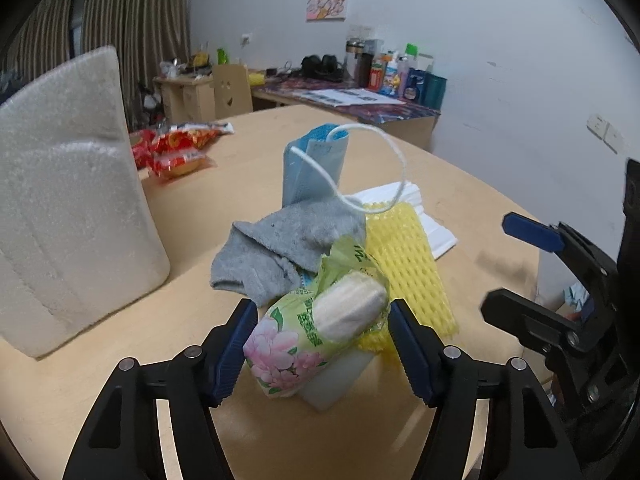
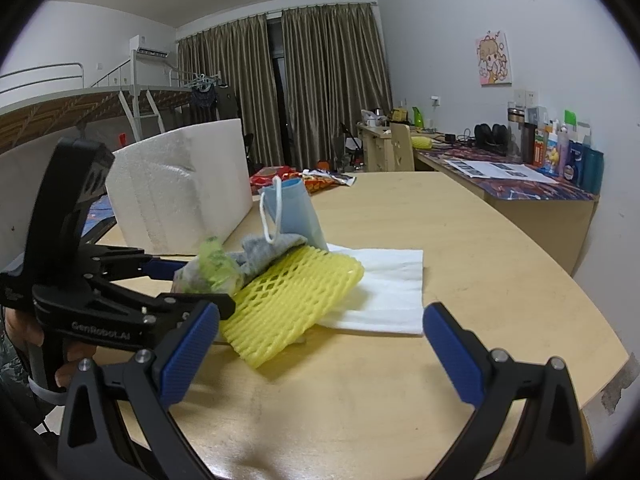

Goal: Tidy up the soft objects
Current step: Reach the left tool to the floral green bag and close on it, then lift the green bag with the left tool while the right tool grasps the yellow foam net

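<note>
Tissue pack (image 1: 316,340), green and floral, sits between the left gripper's (image 1: 322,350) barely touching pads, its length pointing away toward the grey sock (image 1: 280,248); right gripper (image 2: 320,344) hangs wide open, empty, off to the side.

A light wooden table (image 2: 400,216) with a curved edge carries everything. Near its middle lies a white folded sheet (image 2: 384,288), flat on the wood, with a yellow foam net (image 2: 288,300) lying partly over it and partly on the bare top. A tall white foam block (image 1: 68,200) stands on the table toward its left edge. Toward the far edge lie red snack wrappers (image 1: 176,148). A small white block (image 1: 332,380) seems to rest on the wood under the pile, though it is mostly covered.
</note>
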The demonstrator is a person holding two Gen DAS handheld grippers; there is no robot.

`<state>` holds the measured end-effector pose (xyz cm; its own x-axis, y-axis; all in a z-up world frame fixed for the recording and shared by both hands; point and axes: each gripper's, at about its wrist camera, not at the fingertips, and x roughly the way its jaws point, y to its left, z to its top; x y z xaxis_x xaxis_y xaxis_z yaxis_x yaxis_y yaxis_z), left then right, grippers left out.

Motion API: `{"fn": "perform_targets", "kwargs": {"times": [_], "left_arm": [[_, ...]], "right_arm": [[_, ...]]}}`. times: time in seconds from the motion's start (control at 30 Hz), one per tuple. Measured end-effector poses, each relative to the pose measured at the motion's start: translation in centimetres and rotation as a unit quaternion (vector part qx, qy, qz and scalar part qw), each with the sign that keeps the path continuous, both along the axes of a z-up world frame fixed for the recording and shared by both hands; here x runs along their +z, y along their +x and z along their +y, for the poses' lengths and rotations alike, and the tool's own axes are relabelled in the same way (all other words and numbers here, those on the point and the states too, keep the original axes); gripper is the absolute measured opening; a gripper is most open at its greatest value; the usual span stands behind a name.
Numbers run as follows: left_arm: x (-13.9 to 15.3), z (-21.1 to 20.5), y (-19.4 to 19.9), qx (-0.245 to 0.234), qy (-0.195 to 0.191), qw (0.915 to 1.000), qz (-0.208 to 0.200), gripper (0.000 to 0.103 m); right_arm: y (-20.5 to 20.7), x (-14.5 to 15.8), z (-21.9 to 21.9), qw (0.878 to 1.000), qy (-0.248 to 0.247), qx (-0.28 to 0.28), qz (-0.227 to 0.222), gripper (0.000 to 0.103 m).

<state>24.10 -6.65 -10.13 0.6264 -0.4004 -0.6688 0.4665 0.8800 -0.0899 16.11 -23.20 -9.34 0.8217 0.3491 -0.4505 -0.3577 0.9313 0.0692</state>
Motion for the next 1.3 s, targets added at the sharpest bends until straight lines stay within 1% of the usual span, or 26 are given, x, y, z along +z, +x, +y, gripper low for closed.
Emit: {"fn": "perform_targets", "kwargs": {"times": [0.07,0.17,0.2,0.23,0.27,0.3,0.37,0.43,0.53,0.6,0.67,0.73,0.77,0.87,0.97,1.03,1.17,1.3], "left_arm": [[0.3,0.4,-0.5,-0.006,-0.003,0.9999,-0.009,0.069],[0.3,0.9,-1.0,-0.013,-0.004,0.9999,-0.009,0.062],[0.2,1.0,-1.0,-0.015,-0.003,0.9998,-0.007,0.055],[0.3,1.2,-1.1,-0.015,-0.005,0.9999,-0.007,0.052],[0.4,1.5,-1.0,-0.012,-0.010,0.9998,-0.007,0.041],[0.4,1.7,-1.1,-0.012,-0.014,0.9998,-0.005,0.035],[0.2,2.1,-1.0,-0.011,-0.018,0.9998,0.005,0.034],[0.2,2.4,-1.1,-0.009,-0.017,0.9998,0.006,0.033],[0.2,2.4,-1.5,-0.022,-0.019,0.9996,0.006,0.033],[0.1,2.3,-1.5,-0.020,-0.013,0.9997,0.002,0.033],[-0.2,2.2,-1.3,-0.019,-0.007,0.9997,0.013,0.033],[-0.3,2.3,-1.2,-0.019,-0.011,0.9996,0.014,0.029],[-0.3,2.3,-1.2,-0.019,-0.013,0.9996,0.012,0.023],[0.0,2.8,-1.4,-0.017,-0.025,0.9995,0.008,0.023],[0.6,3.6,-1.7,-0.011,-0.044,0.9989,-0.004,0.023],[0.9,3.8,-1.7,-0.010,-0.050,0.9987,-0.006,0.022],[1.8,5.0,-1.9,0.007,-0.073,0.9970,-0.026,0.022],[2.3,6.4,-1.9,0.024,-0.091,0.9951,-0.031,0.022]], "right_arm": [[0.0,0.1,0.2,1.000,-0.003,-0.002,0.000,0.103],[0.0,0.0,0.5,1.000,-0.007,-0.006,0.001,0.103],[0.0,0.1,0.5,1.000,-0.008,-0.006,0.001,0.103],[0.1,0.1,0.7,1.000,-0.008,-0.007,0.001,0.103],[0.0,0.1,0.6,1.000,-0.007,-0.008,0.002,0.103],[0.0,0.1,0.7,1.000,-0.005,-0.008,0.002,0.103],[0.1,0.1,1.1,1.000,0.000,-0.002,0.006,0.103],[0.2,0.1,1.6,1.000,-0.004,0.001,0.011,0.103],[0.2,0.1,2.2,1.000,-0.012,0.004,0.009,0.103],[0.2,0.2,2.4,1.000,-0.012,0.006,0.008,0.103],[0.2,0.2,2.5,1.000,-0.012,0.006,0.008,0.103],[0.2,0.2,2.6,1.000,-0.013,0.009,0.009,0.103],[0.3,0.2,2.6,1.000,-0.013,0.008,0.011,0.103],[0.7,0.0,2.8,1.000,-0.012,0.007,0.021,0.103],[1.0,-0.2,3.1,0.999,-0.006,0.013,0.036,0.103],[1.1,-0.3,3.4,0.999,-0.009,0.014,0.042,0.103],[1.4,-0.5,3.7,0.998,-0.005,0.007,0.058,0.103],[1.6,-0.8,4.1,0.997,-0.007,-0.005,0.072,0.103]]}}
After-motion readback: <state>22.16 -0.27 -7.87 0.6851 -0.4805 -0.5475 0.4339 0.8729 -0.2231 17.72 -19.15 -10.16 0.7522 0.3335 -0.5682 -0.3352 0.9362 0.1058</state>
